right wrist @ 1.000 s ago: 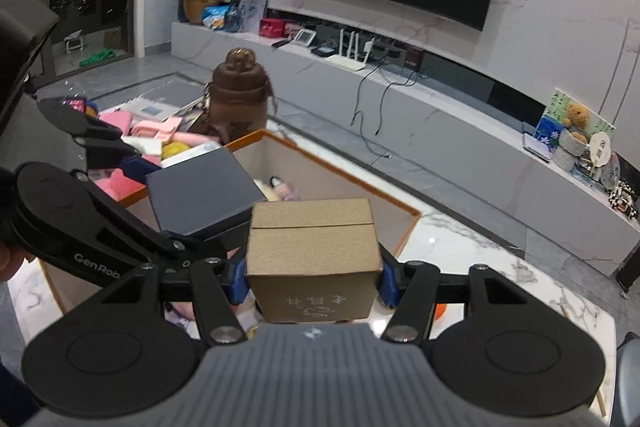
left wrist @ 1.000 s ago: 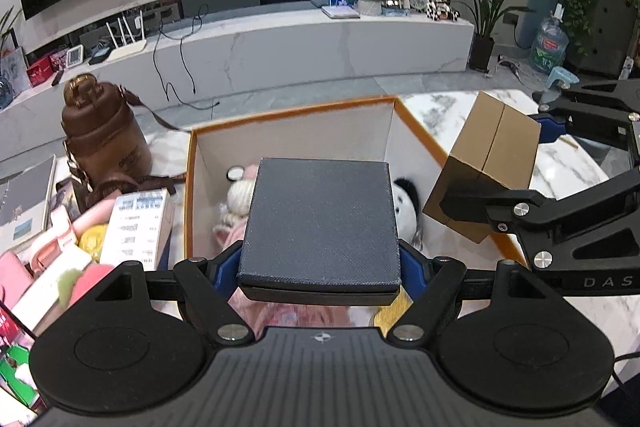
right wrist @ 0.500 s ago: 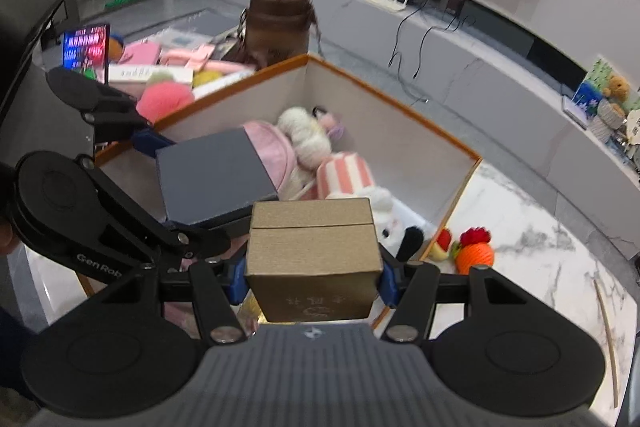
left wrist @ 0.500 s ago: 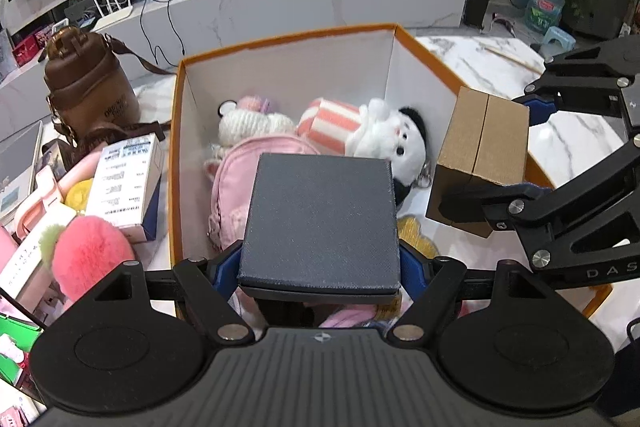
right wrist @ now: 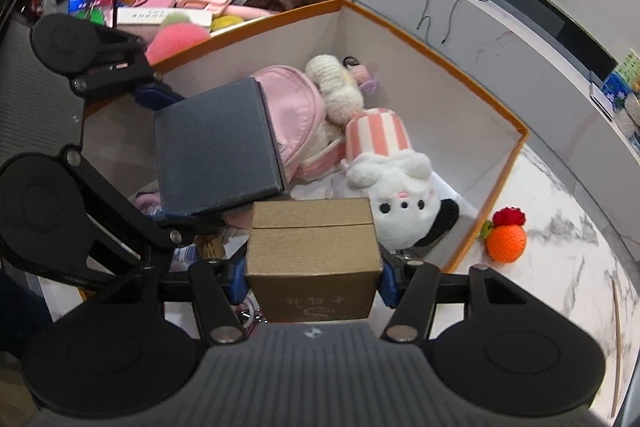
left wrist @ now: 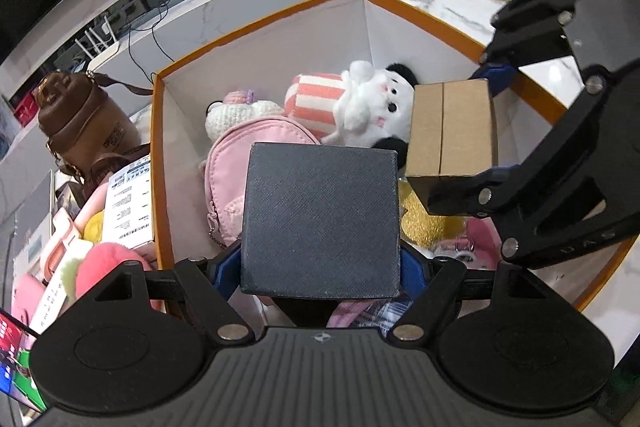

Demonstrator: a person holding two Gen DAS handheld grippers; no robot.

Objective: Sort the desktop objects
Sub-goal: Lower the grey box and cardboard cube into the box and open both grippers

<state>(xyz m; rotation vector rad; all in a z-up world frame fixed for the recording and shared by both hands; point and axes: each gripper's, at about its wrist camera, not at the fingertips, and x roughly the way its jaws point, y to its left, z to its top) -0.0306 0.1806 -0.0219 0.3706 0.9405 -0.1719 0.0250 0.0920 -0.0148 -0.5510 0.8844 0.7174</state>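
I've brought both loads down from above the rim into the orange-edged bin (left wrist: 448, 23), so release looks close. My left gripper (left wrist: 320, 263) is clamped on the dark grey box (left wrist: 320, 223) over the pink bag (left wrist: 240, 147); my right gripper (right wrist: 312, 277) pinches the tan carton (right wrist: 312, 247) beside the white plush (right wrist: 400, 191).

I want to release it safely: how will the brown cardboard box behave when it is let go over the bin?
The cardboard box looks stiff: its flat sides keep shape in the right hand-held gripper. It probably will not roll. Landing on the soft white plush toy, it may tip.
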